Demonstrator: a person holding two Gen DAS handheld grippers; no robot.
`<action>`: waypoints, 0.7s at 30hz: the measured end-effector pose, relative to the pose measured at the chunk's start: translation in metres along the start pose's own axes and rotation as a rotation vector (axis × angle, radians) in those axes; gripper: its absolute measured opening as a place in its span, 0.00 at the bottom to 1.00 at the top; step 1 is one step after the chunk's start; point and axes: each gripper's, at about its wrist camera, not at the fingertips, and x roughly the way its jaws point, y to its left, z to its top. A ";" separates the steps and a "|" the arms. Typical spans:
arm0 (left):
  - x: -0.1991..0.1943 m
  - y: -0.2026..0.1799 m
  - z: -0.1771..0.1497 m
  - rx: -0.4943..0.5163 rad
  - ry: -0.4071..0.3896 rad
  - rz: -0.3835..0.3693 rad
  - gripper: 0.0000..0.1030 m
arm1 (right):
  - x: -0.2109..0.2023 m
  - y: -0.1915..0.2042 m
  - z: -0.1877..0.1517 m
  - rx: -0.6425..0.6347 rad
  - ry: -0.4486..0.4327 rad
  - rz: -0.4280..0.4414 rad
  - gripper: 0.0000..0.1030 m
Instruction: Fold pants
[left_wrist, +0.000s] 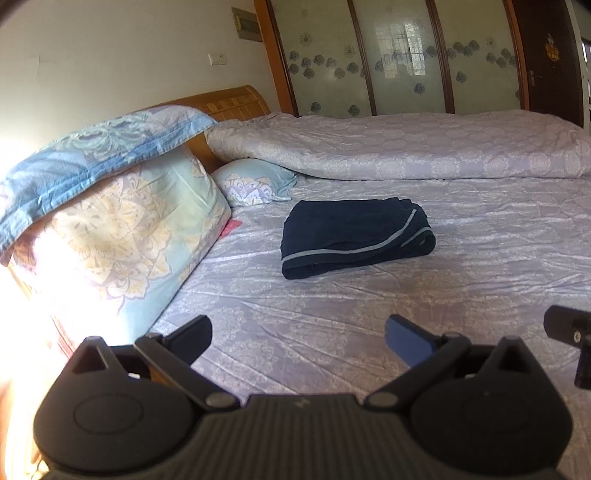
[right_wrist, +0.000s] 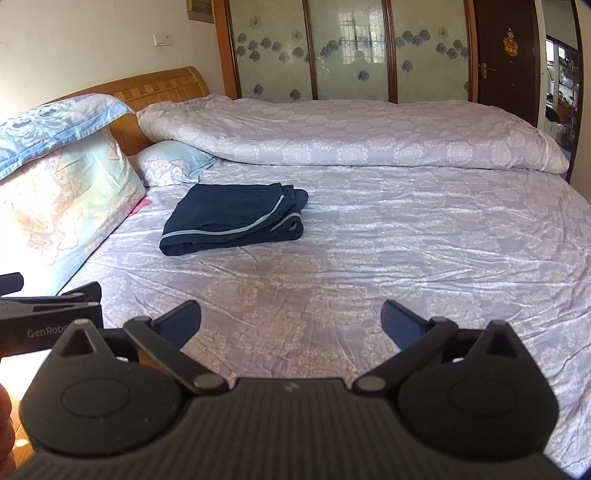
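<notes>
Showing folded navy pants (left_wrist: 354, 236) laid flat on lilac bedsheet (left_wrist: 461, 288), near floral pillow (left_wrist: 122, 236), well apart from both grippers. Grey side stripe seen wrapped round fold edge; bundle compact, so folding judged complete. Left gripper (left_wrist: 297, 338) held low over near sheet, jaws spread wide, nothing gripped. Right gripper (right_wrist: 291, 319) held likewise, jaws wide, empty; each gripper's edge caught in other's view, so pair held side by side. Rolled duvet (right_wrist: 351, 140) kept along far side, leaving working area free.
</notes>
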 end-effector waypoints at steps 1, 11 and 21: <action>0.004 -0.002 0.001 0.008 0.004 -0.001 1.00 | 0.004 0.001 0.002 -0.002 0.006 0.000 1.00; 0.062 -0.016 0.019 0.007 0.091 -0.109 1.00 | 0.048 -0.006 0.017 0.020 0.061 -0.022 1.00; 0.116 -0.038 0.038 0.018 0.130 -0.111 1.00 | 0.098 -0.007 0.028 -0.003 0.118 -0.029 1.00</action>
